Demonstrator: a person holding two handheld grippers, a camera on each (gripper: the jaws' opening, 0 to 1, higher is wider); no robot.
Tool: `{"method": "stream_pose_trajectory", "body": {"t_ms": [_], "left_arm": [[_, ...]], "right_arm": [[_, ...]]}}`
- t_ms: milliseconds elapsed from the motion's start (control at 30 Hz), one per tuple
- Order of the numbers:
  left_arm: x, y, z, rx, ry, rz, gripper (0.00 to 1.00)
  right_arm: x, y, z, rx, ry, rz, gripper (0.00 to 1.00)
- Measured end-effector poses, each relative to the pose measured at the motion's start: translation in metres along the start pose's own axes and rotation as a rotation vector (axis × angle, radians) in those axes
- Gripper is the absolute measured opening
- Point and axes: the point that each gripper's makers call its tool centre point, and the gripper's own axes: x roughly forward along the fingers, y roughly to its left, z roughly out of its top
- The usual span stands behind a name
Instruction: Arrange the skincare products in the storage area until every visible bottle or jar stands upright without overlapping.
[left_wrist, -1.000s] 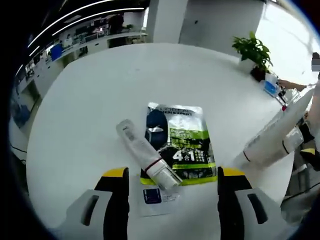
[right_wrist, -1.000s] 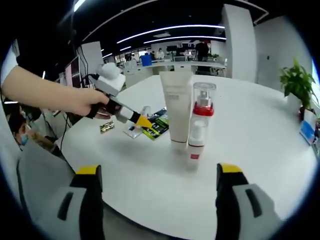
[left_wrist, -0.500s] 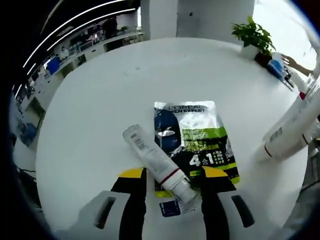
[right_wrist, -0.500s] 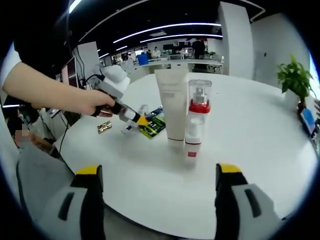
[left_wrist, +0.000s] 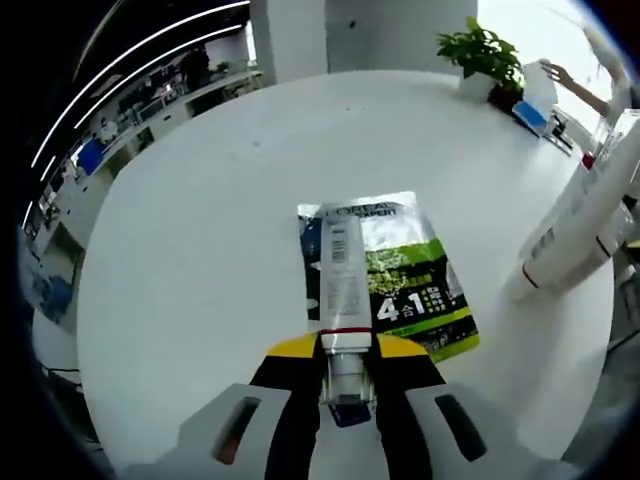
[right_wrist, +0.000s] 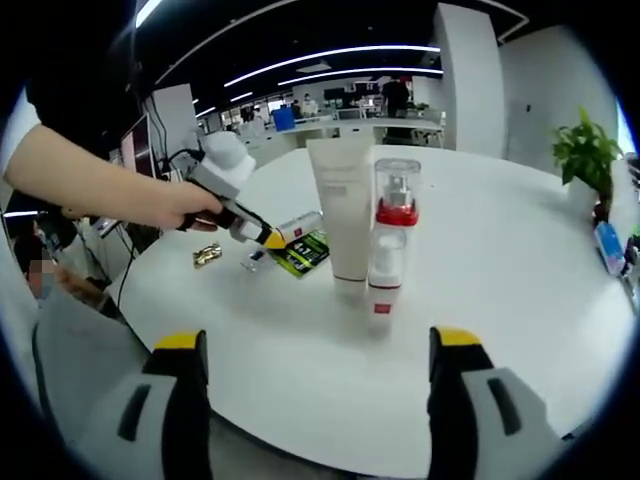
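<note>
The left gripper (left_wrist: 347, 362) is pinched shut on the cap end of a small clear tube (left_wrist: 341, 275). In the right gripper view the tube (right_wrist: 298, 227) sticks out from that gripper (right_wrist: 270, 238), lifted a little off the table (right_wrist: 520, 270), with its far end over the green packet (right_wrist: 303, 252). A hand (right_wrist: 185, 207) holds that gripper. The tube looks light and thin, made of smooth plastic, so it could slip or swing if the hold is loose. The cap end looks hard, so it seems a good place to hold; the body may be softer and could squash. To stand up, it looks like it must sit on its flat cap, and it may tip over easily because it is tall and narrow. The green packet (left_wrist: 392, 270) lies flat on the table (left_wrist: 200, 200) under the tube. It looks soft and bendy, so it can not stand up by itself. The right gripper (right_wrist: 318, 350) is wide open and holds nothing. In front of it a white tube (right_wrist: 342, 205) and a pump bottle (right_wrist: 389, 240) with a red band stand upright, just beside each other; I cannot tell if they touch. The pump bottle has a clear hard cap that might crack or pop off if knocked. A small shiny thing (right_wrist: 207, 255) lies near the table's edge; I cannot tell what it is.
</note>
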Motion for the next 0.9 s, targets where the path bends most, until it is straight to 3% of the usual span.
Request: {"method": "stream_pose_trajectory", "body": {"t_ms": [367,900], "left_arm": [[-0.023,0.0,0.0,0.013,-0.026,-0.056,0.16],[-0.075,-0.003,-0.015,0.123,-0.087,-0.102,0.16]], "right_arm": [[-0.001,0.0,0.002,0.015,-0.011,0.003,0.9],[-0.001,0.007,0.006,-0.029,-0.028,0.03,0.86]]}}
